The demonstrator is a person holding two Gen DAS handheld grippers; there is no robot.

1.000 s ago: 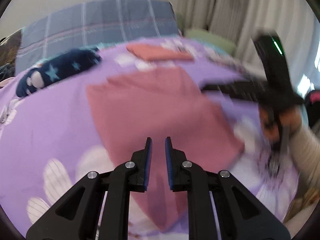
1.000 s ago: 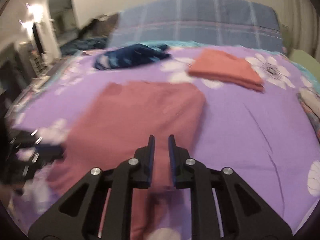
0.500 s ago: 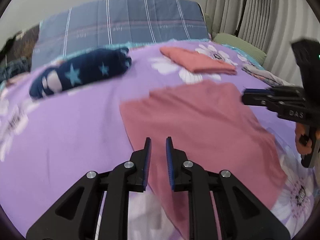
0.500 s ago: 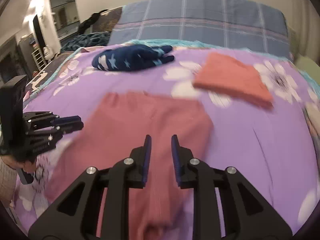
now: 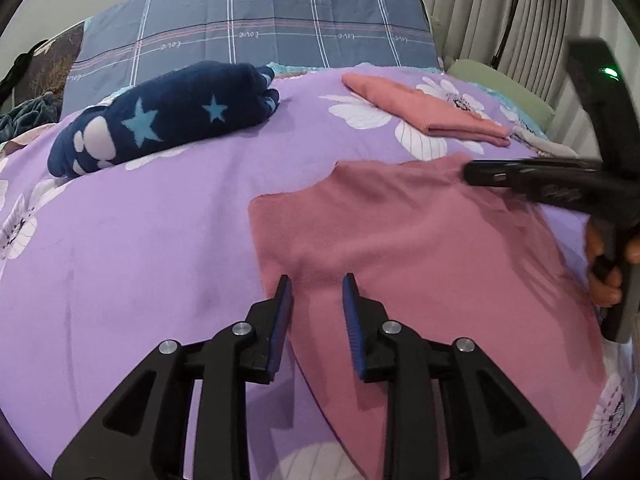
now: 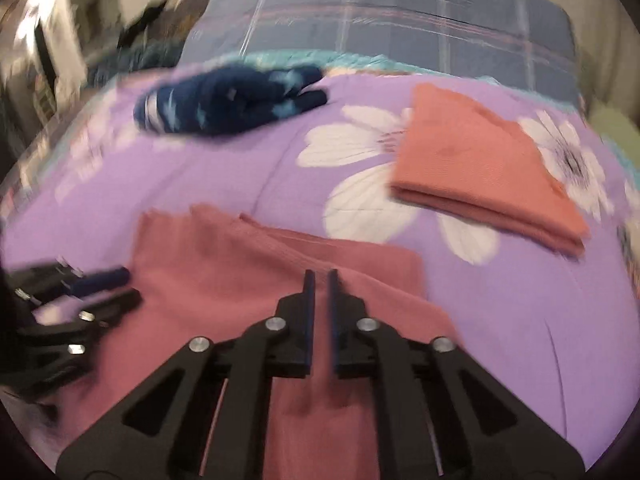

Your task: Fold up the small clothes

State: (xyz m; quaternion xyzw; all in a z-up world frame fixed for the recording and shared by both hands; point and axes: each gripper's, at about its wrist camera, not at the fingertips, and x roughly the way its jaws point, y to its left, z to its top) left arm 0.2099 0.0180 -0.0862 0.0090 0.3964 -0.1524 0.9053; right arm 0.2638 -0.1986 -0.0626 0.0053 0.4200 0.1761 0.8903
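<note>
A bed (image 5: 140, 216) with a purple flowered cover carries a dusty-pink garment (image 5: 420, 248), spread flat near its front edge. Above it, the left gripper (image 5: 316, 286) has just been opening, nothing between; the right gripper (image 6: 321, 280) has just been narrowing, empty.

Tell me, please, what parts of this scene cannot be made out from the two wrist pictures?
- Near edge of the pink garment: hidden in both views by the gripper bodies.
- Right gripper: fingertips smeared by motion blur in the left wrist view.
- Navy star garment: pattern blurred in the right wrist view.
- Person: only a hand, cut off by the edge.
</note>
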